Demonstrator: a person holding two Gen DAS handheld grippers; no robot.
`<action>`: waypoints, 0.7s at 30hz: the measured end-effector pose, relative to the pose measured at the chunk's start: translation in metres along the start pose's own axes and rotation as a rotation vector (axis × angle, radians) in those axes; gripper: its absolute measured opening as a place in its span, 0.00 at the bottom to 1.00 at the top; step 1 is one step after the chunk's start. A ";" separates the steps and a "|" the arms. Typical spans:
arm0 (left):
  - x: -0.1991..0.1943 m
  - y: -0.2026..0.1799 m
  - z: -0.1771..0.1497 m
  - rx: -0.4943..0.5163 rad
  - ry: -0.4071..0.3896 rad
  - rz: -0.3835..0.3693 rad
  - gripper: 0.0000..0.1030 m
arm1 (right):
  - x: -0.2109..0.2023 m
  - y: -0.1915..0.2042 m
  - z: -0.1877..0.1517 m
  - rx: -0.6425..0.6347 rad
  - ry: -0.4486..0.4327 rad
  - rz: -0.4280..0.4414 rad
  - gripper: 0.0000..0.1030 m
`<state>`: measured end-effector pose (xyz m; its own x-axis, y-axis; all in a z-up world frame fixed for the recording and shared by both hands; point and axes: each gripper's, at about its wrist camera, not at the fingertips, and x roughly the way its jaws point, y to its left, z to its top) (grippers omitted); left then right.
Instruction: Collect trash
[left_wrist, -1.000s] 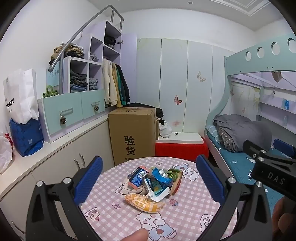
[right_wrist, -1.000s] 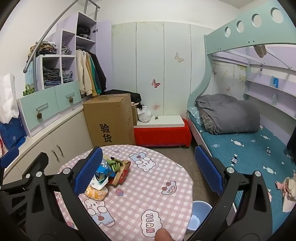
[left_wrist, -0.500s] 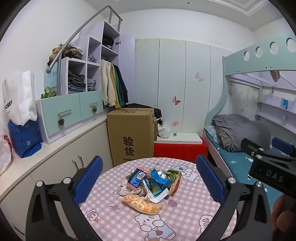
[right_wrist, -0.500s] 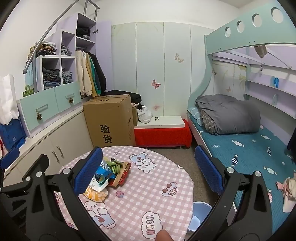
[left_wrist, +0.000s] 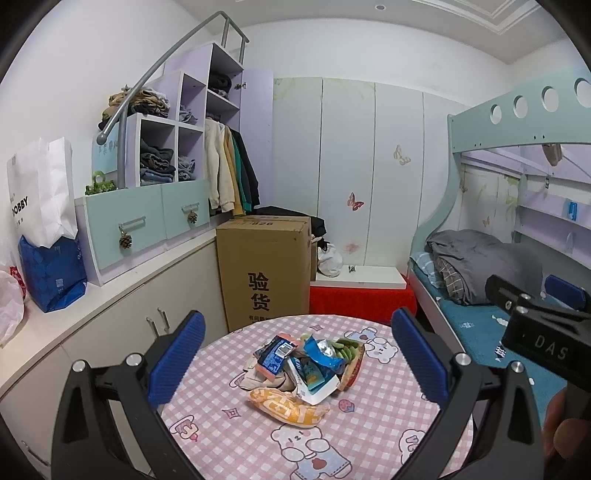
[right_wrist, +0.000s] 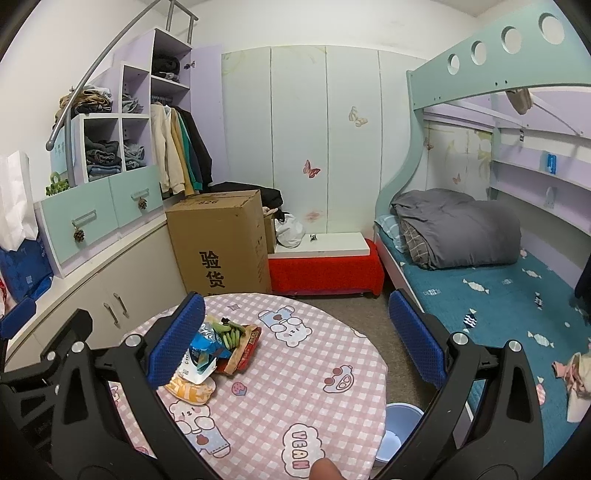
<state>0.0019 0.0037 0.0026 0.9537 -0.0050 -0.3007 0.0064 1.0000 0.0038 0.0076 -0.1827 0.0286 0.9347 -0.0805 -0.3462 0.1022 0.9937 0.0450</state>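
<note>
little has shifted since the earlier frames. both the left tongs (left_wrist: 293, 356) and right tongs (right_wrist: 295, 332) are held spread above the round pink-checked desk (left_wrist: 388, 435). the heap of crumpled snack wrappers (left_wrist: 303, 369) lies mid-desk, dead ahead of the left tongs, the nearer pair.

I find both views evenly lit from overhead, sharp at centre, soft-shadowed, with strong fisheye bending and black corners.

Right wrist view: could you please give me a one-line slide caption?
Open right gripper above a checked round table, snack wrappers piled left, blue bin beside it.
</note>
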 end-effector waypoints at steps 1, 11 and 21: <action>0.001 0.001 0.001 -0.003 0.000 -0.004 0.96 | 0.000 0.000 0.000 -0.002 -0.002 -0.002 0.95; 0.013 0.007 -0.004 -0.026 0.023 -0.022 0.96 | 0.006 0.003 -0.001 -0.017 0.016 -0.024 0.95; 0.045 0.021 -0.022 -0.039 0.107 0.012 0.96 | 0.042 0.005 -0.015 -0.021 0.094 -0.007 0.95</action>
<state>0.0385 0.0249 -0.0323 0.9159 0.0057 -0.4014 -0.0187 0.9994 -0.0284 0.0422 -0.1802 0.0005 0.8979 -0.0804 -0.4327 0.1003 0.9947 0.0233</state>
